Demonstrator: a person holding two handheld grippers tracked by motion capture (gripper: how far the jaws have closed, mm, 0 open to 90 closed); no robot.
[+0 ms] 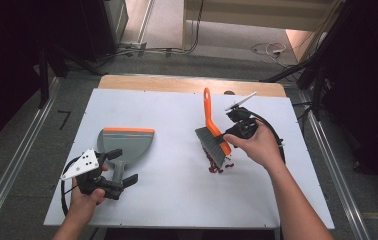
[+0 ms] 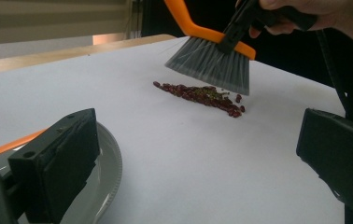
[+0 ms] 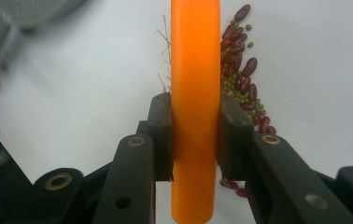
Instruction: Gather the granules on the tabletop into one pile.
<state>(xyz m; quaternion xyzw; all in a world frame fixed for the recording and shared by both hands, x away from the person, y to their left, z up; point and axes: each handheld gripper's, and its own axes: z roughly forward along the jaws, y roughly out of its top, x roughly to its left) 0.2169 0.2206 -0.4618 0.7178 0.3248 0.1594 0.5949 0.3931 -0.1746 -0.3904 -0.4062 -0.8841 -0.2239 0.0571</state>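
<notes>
1. Jaws of the right gripper (image 3: 194,135) are clamped on the orange back of the brush (image 3: 194,70), one black pad pressing each side of it.
2. Seen from the high view, that right gripper (image 1: 229,134) holds the brush (image 1: 212,135) tilted, with its orange handle pointing up and away across the table and its grey bristles (image 1: 213,146) facing down toward the person.
3. Bristles (image 2: 212,63) hang just above a streak of red beans (image 2: 202,94) in the left gripper view; whether the tips touch them cannot be told.
4. Beans (image 1: 219,166) lie in a small heap on the white table (image 1: 177,200), right of centre, just below the brush; small green ones are mixed among the red beans (image 3: 242,70) in the right gripper view.
5. Jaws of the left gripper (image 2: 198,172) stand wide apart, with bare table between them.
6. From above, the left gripper (image 1: 119,167) sits at the near left of the table, its jaws on either side of the handle of the grey dustpan (image 1: 127,145) without pressing on it.
7. Dustpan lies flat, its orange-edged lip turned away from the person, well apart from the beans.
</notes>
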